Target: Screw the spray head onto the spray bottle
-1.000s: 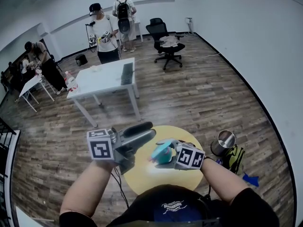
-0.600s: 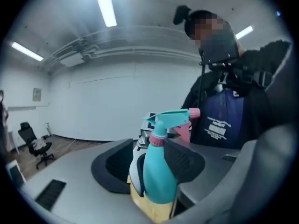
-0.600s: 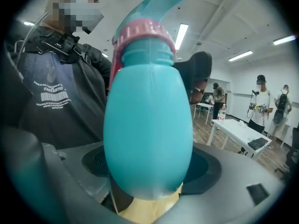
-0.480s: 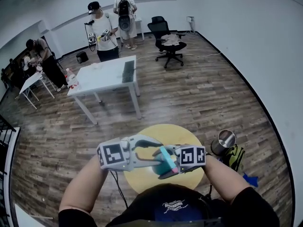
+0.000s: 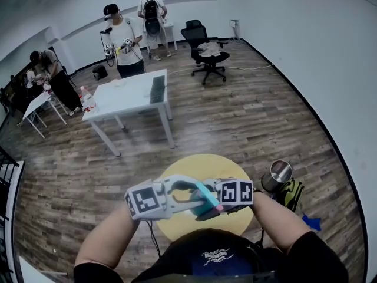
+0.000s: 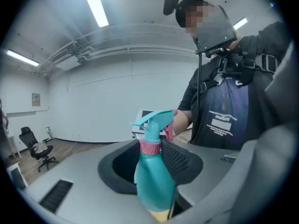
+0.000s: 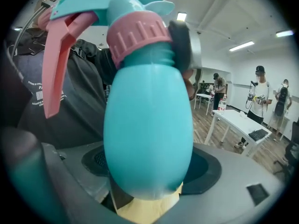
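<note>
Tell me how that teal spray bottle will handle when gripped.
The spray bottle's smooth, rounded body looks slippery and may twist when held. Probably light, slightly yielding plastic. The spray head's ribbed pink collar should grip better.

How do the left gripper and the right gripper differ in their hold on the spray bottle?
The left gripper has its jaws on the pink collar of the spray head, and they have just been closing there; the right gripper clamps the teal bottle at its wide belly. The left gripper's jaws stand narrower; the right gripper's stand wide apart. Both hold the same bottle, head already seated on it.
</note>
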Demonstrator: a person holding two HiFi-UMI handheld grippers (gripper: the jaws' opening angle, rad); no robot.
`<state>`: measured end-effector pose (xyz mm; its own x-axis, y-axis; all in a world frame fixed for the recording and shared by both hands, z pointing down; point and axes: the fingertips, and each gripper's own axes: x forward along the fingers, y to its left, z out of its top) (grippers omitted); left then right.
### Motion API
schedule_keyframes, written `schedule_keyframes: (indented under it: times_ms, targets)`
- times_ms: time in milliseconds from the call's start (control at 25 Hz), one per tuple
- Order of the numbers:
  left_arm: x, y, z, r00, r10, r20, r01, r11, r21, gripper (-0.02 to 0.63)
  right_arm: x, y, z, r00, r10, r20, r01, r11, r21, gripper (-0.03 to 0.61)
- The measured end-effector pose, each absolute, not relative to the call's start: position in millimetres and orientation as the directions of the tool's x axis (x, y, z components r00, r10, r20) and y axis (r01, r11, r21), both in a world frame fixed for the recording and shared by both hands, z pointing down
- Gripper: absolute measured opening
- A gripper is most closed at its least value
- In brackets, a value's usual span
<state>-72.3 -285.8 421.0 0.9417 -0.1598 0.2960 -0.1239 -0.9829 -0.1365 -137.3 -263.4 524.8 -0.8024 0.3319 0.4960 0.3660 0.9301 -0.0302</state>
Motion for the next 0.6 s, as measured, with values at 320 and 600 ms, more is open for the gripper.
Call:
schedule_keyframes:
  times_ms: [320, 600]
  targets:
    - [-83, -318, 410, 0.924, -0.374, 0.085, -0.384, -0.900, 0.207, 0.172, -141, -296, 519, -0.865, 0.149, 0.479, 0.166, 0.986, -0.008, 0.422]
    - [-86, -343, 396, 0.815, -0.579, -0.003, -0.571, -0.805, 0.161, 0.173, -144, -336, 505, -0.893, -0.055, 0.447, -0.055, 0.998, 0.013, 0.422]
